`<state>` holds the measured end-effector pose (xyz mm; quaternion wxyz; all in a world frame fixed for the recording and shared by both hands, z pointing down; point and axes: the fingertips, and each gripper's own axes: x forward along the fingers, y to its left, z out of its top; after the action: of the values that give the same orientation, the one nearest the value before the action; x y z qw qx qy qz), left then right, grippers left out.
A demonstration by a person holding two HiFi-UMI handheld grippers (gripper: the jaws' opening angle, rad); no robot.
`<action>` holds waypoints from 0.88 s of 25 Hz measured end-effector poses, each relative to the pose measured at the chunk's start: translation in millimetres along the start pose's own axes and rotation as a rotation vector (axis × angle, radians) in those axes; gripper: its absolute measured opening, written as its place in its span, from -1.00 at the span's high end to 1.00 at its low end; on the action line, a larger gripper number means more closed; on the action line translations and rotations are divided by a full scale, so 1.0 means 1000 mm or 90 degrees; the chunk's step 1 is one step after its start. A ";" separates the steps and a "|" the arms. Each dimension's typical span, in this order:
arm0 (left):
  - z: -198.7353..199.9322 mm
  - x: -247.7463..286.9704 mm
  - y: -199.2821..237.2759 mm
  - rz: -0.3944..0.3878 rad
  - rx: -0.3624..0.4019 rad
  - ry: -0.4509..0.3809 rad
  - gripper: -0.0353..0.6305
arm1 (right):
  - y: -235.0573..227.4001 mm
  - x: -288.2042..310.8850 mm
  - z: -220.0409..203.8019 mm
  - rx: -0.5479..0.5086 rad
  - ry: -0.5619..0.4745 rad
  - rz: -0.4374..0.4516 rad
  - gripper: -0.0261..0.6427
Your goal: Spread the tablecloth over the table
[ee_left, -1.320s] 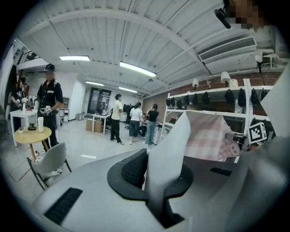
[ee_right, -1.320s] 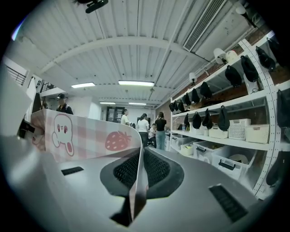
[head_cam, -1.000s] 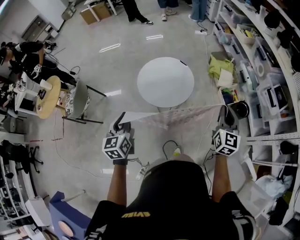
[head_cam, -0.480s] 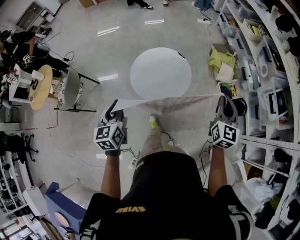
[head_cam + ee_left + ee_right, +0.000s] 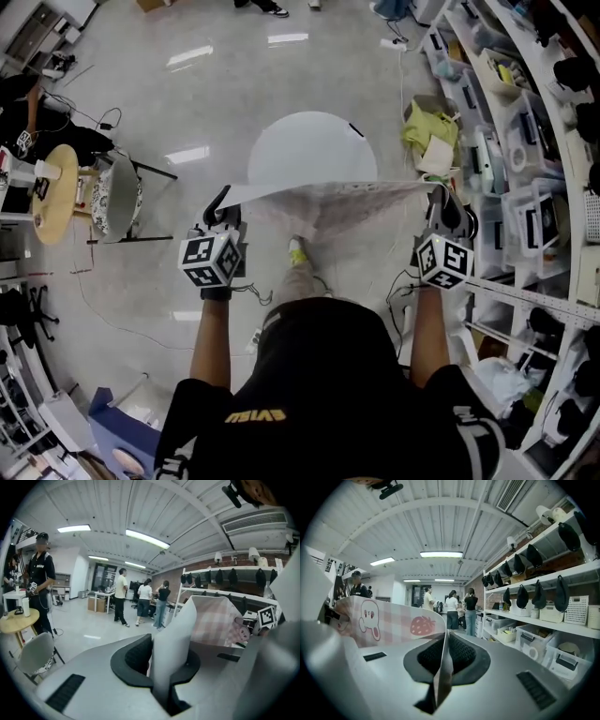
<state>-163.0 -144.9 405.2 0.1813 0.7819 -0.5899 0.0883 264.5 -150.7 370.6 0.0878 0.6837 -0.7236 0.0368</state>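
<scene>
A round white table point(image 5: 312, 148) stands on the floor ahead of me. The pink checked tablecloth point(image 5: 328, 202) hangs stretched between my two grippers, its top edge level with the table's near rim. The left gripper point(image 5: 222, 202) is shut on the cloth's left corner, which rises as a pale fold point(image 5: 171, 648) out of the left gripper point(image 5: 159, 667). At the other corner the right gripper point(image 5: 441, 201) is shut on a thin edge of cloth point(image 5: 442, 667) pinched in the right gripper point(image 5: 440, 665). Cartoon and strawberry prints show on the cloth point(image 5: 389, 623).
Shelves with bins point(image 5: 525, 141) line the right side, close to my right arm. A yellow-green cloth point(image 5: 424, 127) lies by them. At the left stand a grey chair point(image 5: 112, 195) and a small wooden table point(image 5: 52, 187). Cables point(image 5: 253, 295) trail on the floor. People point(image 5: 140, 599) stand farther off.
Both grippers have carried the stretched cloth forward toward the round table. The cloth's top edge, earlier short of the table, now reaches its near rim.
</scene>
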 end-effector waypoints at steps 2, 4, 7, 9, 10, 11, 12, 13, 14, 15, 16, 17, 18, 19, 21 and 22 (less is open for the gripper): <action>0.007 0.027 0.020 -0.012 -0.013 0.016 0.81 | 0.011 0.029 0.005 -0.006 0.008 -0.007 0.89; 0.010 0.057 0.036 -0.022 -0.026 0.034 0.81 | 0.018 0.061 0.009 -0.012 0.017 -0.012 0.89; 0.008 0.089 0.056 -0.036 -0.042 0.062 0.81 | 0.028 0.091 0.008 -0.024 0.041 -0.021 0.89; 0.012 0.108 0.071 -0.045 -0.047 0.071 0.81 | 0.036 0.112 0.011 -0.035 0.047 -0.022 0.89; 0.016 0.120 0.077 -0.046 -0.045 0.071 0.81 | 0.039 0.125 0.014 -0.038 0.045 -0.021 0.89; 0.019 0.132 0.082 -0.046 -0.042 0.072 0.81 | 0.040 0.138 0.014 -0.040 0.045 -0.019 0.89; 0.019 0.143 0.085 -0.042 -0.036 0.073 0.81 | 0.039 0.149 0.012 -0.041 0.047 -0.019 0.89; 0.015 0.153 0.086 -0.036 -0.029 0.076 0.81 | 0.038 0.158 0.007 -0.043 0.053 -0.021 0.89; 0.010 0.162 0.087 -0.027 -0.021 0.080 0.81 | 0.036 0.165 0.002 -0.046 0.062 -0.023 0.89; 0.004 0.170 0.090 -0.019 -0.015 0.080 0.81 | 0.035 0.175 -0.002 -0.050 0.070 -0.025 0.88; 0.002 0.179 0.095 -0.011 -0.011 0.075 0.81 | 0.037 0.188 -0.005 -0.055 0.075 -0.024 0.88; 0.001 0.189 0.102 -0.003 -0.008 0.070 0.81 | 0.040 0.204 -0.008 -0.060 0.078 -0.022 0.88; 0.001 0.199 0.109 0.005 -0.006 0.066 0.81 | 0.044 0.220 -0.012 -0.062 0.080 -0.018 0.88; 0.000 0.210 0.117 0.015 -0.003 0.068 0.80 | 0.048 0.237 -0.016 -0.065 0.083 -0.012 0.88; -0.006 0.229 0.130 0.041 0.001 0.084 0.80 | 0.054 0.266 -0.027 -0.070 0.091 0.000 0.88; -0.009 0.238 0.134 0.052 0.001 0.094 0.80 | 0.055 0.278 -0.033 -0.073 0.096 0.007 0.88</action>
<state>-221.9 -385.4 521.1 0.2197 0.7486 -0.6064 0.1534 198.0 -415.0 455.9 0.1809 0.6691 -0.7193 0.0475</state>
